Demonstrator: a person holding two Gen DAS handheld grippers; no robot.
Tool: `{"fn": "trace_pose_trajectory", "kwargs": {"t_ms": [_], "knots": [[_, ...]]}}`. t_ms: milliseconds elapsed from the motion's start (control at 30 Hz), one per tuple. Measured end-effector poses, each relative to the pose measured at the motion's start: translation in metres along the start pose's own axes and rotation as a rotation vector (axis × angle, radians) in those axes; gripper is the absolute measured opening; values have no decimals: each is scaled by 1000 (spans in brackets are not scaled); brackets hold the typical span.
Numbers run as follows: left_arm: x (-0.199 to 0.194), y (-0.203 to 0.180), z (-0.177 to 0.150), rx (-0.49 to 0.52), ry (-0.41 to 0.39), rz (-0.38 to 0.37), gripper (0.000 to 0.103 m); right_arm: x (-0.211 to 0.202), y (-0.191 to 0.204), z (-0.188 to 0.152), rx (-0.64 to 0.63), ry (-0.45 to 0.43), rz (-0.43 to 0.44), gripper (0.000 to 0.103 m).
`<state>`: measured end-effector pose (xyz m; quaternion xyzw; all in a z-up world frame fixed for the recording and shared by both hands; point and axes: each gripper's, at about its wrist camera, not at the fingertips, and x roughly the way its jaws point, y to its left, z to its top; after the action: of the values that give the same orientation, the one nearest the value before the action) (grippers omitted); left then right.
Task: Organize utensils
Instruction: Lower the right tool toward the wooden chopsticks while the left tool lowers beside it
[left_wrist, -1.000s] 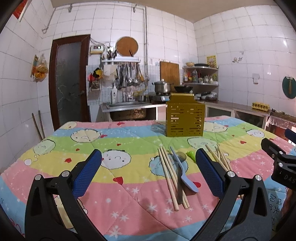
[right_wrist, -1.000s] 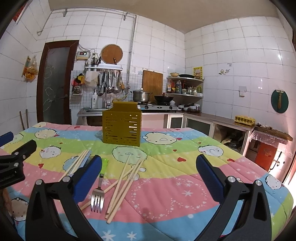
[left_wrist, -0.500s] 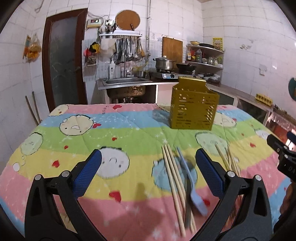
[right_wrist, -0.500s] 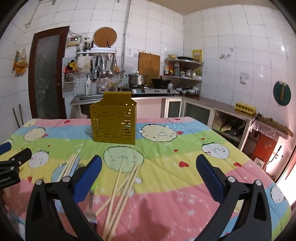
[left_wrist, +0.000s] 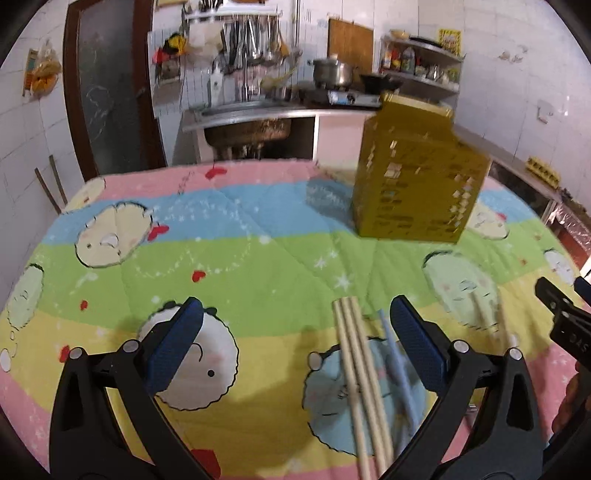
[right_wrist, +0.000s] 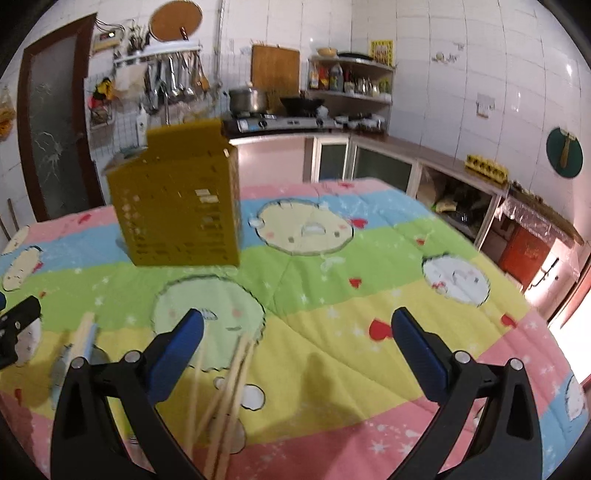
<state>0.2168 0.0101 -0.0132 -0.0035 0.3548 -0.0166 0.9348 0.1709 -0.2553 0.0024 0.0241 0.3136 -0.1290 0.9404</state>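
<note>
A tiled kitchen is seen, with a steel sink (left_wrist: 247, 122), a lidded pot (right_wrist: 246, 99) on the stove and ladles hung on a wall rack (right_wrist: 173, 79). The counter is covered by a striped cartoon quilt (left_wrist: 229, 258). One yellow slotted utensil holder (left_wrist: 417, 184) stands upright at its far side; its contents cannot be told. Three chopsticks (left_wrist: 356, 369) lie side by side between the left gripper's (left_wrist: 295, 354) fingers, with one blue utensil (left_wrist: 397, 365) just beside them. A second, blurred bundle of chopsticks (right_wrist: 231, 391) is seen by the right gripper (right_wrist: 297, 354). Both grippers' fingers are held wide apart, clamped on nothing.
</note>
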Motion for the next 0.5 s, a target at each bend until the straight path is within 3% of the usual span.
{"fn": "trace_pose_trajectory", "kwargs": {"t_ms": [267, 500], "knots": [[35, 4, -15, 19, 108, 27, 98, 27, -3, -11, -10, 90, -62, 99], [45, 5, -20, 19, 156, 32, 98, 39, -4, -14, -5, 143, -50, 99]]}}
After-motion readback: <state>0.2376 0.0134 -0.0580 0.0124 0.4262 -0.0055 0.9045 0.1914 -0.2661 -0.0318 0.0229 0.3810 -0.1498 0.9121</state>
